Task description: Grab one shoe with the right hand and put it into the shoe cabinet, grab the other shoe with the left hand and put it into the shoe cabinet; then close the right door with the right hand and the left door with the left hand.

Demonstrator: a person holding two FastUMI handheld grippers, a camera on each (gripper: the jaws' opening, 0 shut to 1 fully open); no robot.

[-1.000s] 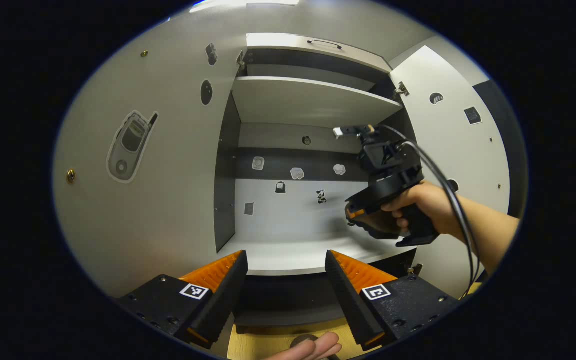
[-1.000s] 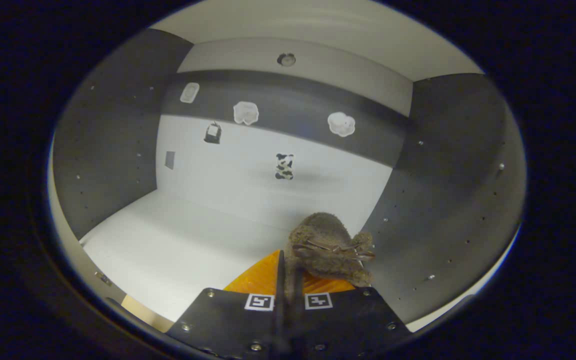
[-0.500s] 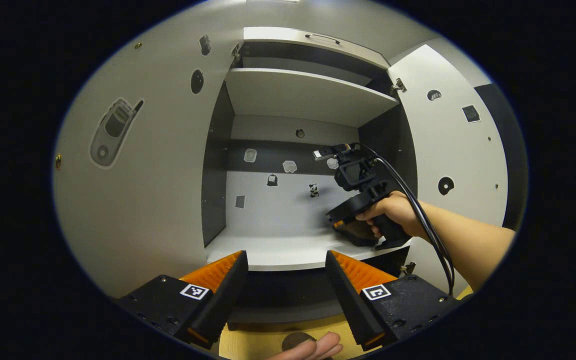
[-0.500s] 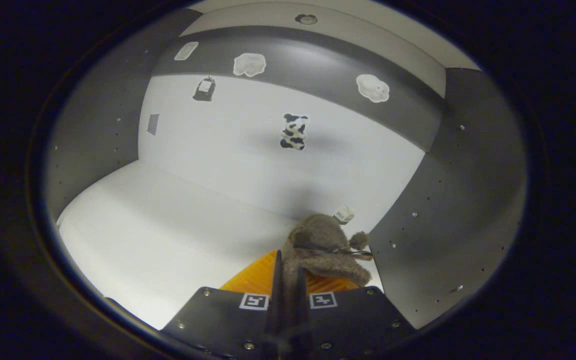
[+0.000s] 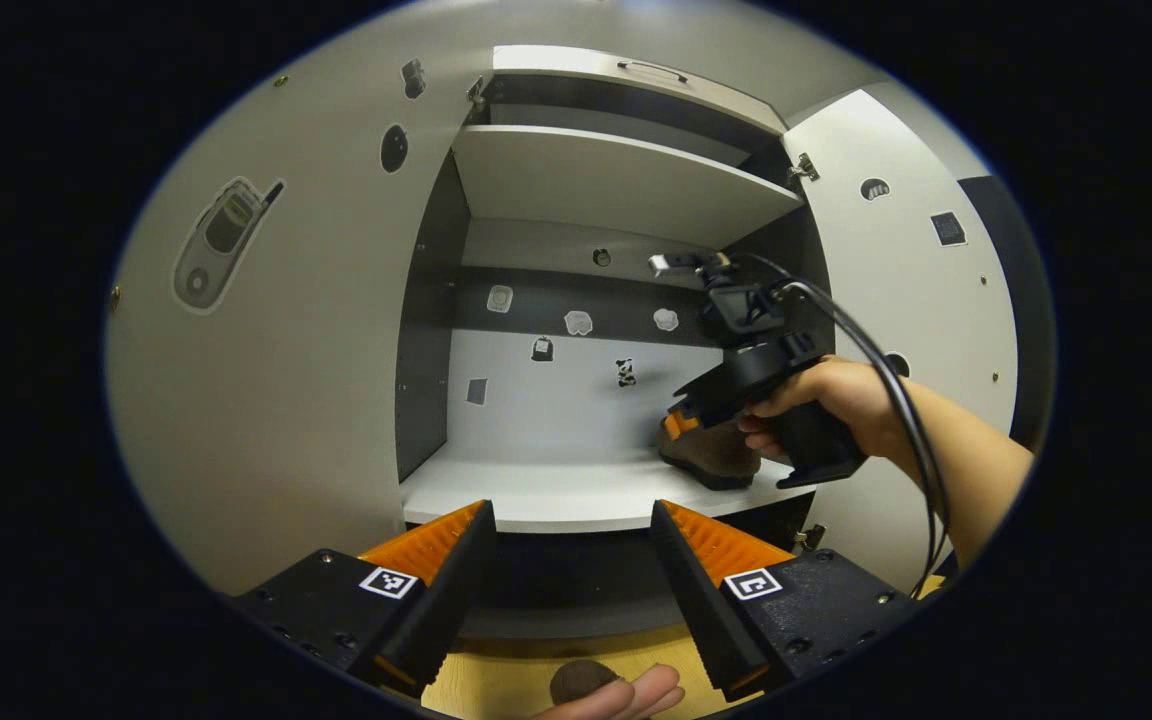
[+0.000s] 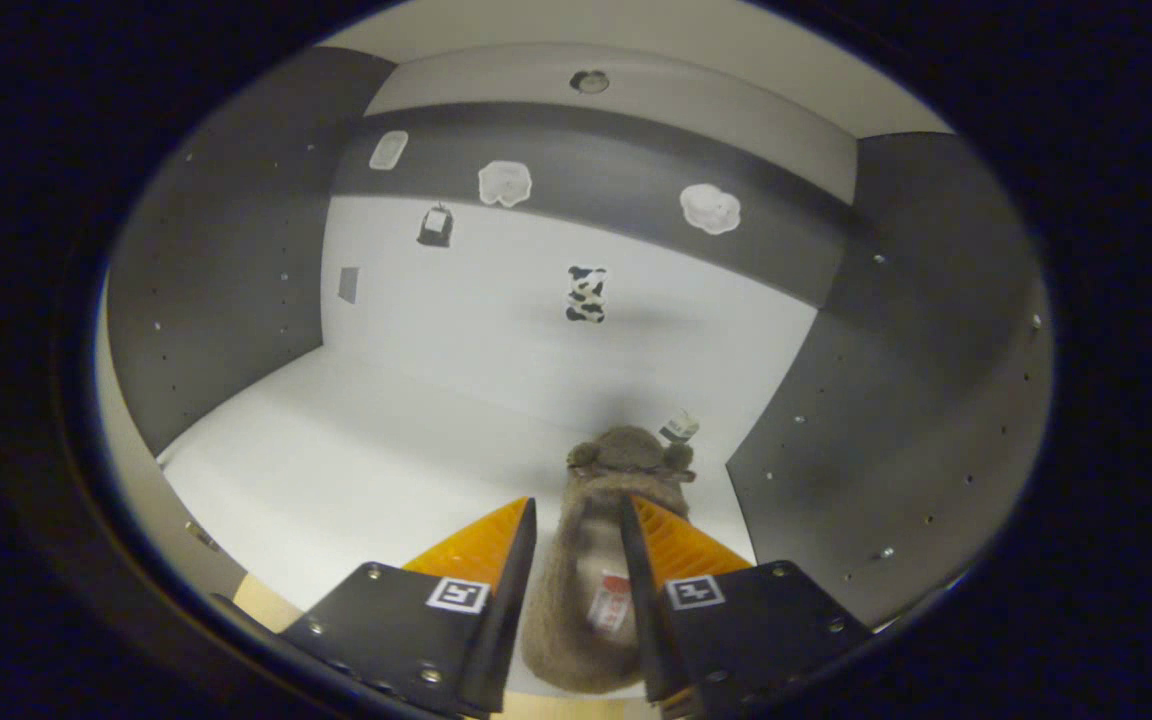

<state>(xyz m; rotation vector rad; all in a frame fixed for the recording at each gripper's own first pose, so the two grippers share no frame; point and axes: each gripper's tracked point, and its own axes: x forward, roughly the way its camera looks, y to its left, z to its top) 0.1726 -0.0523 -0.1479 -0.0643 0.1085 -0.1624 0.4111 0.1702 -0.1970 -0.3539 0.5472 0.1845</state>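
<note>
A brown fuzzy shoe lies on the white lower shelf of the shoe cabinet, close to its dark right wall. My right gripper is open, its fingers parted on either side of the shoe's heel end. In the left gripper view the same shoe rests at the right end of the shelf, with a hand holding the right gripper just above it. My left gripper hangs open in front of the cabinet with nothing between its fingers. A small brown rounded thing lies below it beside some fingertips.
Both cabinet doors stand open: the left door and the right door. An upper shelf spans the cabinet above the arm. Stickers dot the back wall. A wooden surface shows below the cabinet.
My right gripper went from shut on the shoe to open, and the shoe now rests on the shelf. The right hand has lifted and drawn back a little. My left gripper stayed open.
</note>
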